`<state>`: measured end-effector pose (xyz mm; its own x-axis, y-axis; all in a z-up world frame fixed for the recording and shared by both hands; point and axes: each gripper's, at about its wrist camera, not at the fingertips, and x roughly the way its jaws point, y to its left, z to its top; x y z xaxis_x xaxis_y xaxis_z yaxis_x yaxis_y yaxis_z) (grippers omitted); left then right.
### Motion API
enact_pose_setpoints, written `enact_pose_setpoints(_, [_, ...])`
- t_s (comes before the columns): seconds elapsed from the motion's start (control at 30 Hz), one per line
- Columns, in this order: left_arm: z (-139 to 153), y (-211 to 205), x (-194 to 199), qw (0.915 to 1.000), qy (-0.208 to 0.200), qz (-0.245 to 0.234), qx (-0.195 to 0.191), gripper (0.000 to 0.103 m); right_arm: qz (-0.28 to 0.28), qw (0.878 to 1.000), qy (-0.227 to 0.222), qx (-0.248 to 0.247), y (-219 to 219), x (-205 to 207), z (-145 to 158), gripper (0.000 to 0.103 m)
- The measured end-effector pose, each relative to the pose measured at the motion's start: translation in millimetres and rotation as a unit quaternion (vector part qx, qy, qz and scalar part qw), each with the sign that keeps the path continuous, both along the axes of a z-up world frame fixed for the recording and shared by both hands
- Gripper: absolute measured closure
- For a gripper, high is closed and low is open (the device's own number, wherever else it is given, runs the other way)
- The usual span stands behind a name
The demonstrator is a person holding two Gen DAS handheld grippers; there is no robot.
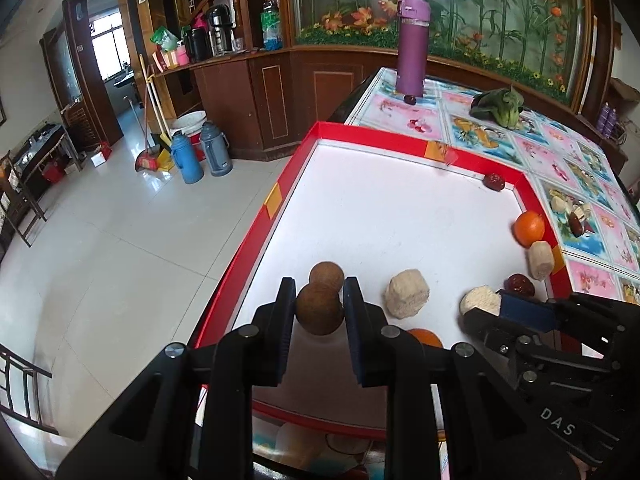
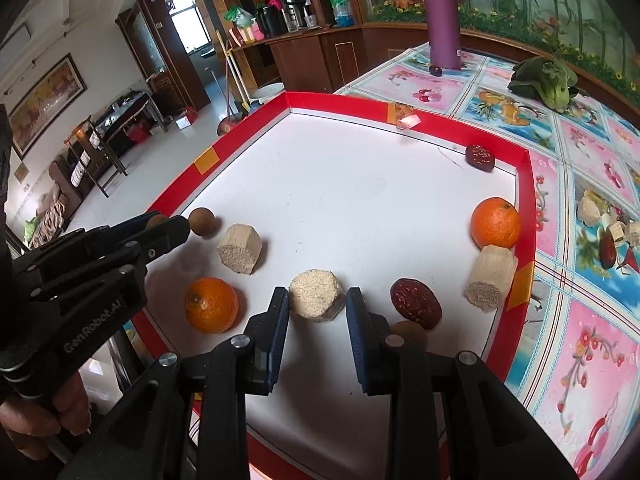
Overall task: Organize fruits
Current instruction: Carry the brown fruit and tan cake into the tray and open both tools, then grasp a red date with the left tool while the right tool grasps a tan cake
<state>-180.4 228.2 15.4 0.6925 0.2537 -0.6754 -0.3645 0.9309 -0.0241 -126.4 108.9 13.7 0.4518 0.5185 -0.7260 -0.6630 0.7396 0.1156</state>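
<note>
- Your left tool (image 1: 319,306) pinches a brown round fruit (image 1: 319,309), bottom centre of the left wrist view; both blue pads are pressed on its sides.
- A second brown round fruit (image 1: 327,276) sits on the tray floor just behind the pinched one, touching or nearly so.
- Your right tool (image 2: 318,312) is spread, bottom centre of the right wrist view. A beige hexagonal chunk (image 2: 317,295) sits between the fingertips; I see a gap on the right side, and I cannot tell whether the left pad touches it.
- Red-rimmed white tray (image 2: 524,200) lies on the surface, which has a floral cloth (image 2: 592,320).
- In the tray, right wrist view:
  - an orange (image 2: 211,305) at lower left, near the left tool
  - another beige chunk (image 2: 240,249) above it, left of centre
  - a wrinkled red date (image 2: 416,303) just right of the right tool
  - a second orange (image 2: 496,223) against the right rim, with a third beige chunk (image 2: 490,278) touching it from below
  - another red date (image 2: 480,157) in the upper right corner
- Off the tray: a purple flask (image 2: 440,16) at top, leafy greens (image 2: 548,80) at upper right.
- Your hand (image 2: 40,420) grips the left tool's handle, lower left of the right wrist view.
</note>
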Motion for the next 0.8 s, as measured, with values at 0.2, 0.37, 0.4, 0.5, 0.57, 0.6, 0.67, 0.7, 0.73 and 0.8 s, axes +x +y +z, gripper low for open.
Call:
enact_pose_setpoints(0.2, [-4,1,1,0.9999,0.014,0.007,0.003,0.059,0.009,1.0,-0.003,-0.011,4,-1,0,0.07])
enact_pose_setpoints(0.37, [-2,-1,0,0.9995,0.021,0.017,0.016,0.032,0.019,1.0,0.006,0.006,-4,1,6,0.06])
enact_pose_setpoints(0.4, [-1,-1,1,0.9995,0.021,0.018,0.017,0.031,0.019,1.0,0.003,0.016,-8,2,10,0.06])
enact_pose_setpoints(0.5, [4,-8,2,0.9994,0.018,0.02,0.023,0.027,0.009,0.999,-0.007,0.053,-30,8,27,0.055])
enact_pose_setpoints(0.57, [10,-16,3,0.9996,0.013,0.011,0.023,0.027,-0.006,0.998,-0.019,0.067,-46,14,36,0.048])
enact_pose_setpoints(0.6, [13,-20,4,0.9997,0.01,0.005,0.022,0.027,-0.016,0.997,-0.028,0.074,-57,19,40,0.047])
enact_pose_setpoints(0.67, [20,-34,6,0.9997,0.002,-0.013,0.022,0.027,-0.036,0.995,-0.039,0.081,-76,27,45,0.047])
enact_pose_setpoints(0.7, [24,-44,8,0.9994,-0.003,-0.025,0.025,0.027,-0.051,0.994,-0.038,0.084,-91,36,46,0.047])
enact_pose_setpoints(0.73, [28,-53,9,0.9989,-0.007,-0.037,0.029,0.027,-0.064,0.993,-0.034,0.092,-104,44,46,0.047])
enact_pose_setpoints(0.8, [36,-73,14,0.9973,-0.013,-0.066,0.031,0.026,-0.088,0.991,-0.03,0.101,-130,58,45,0.047])
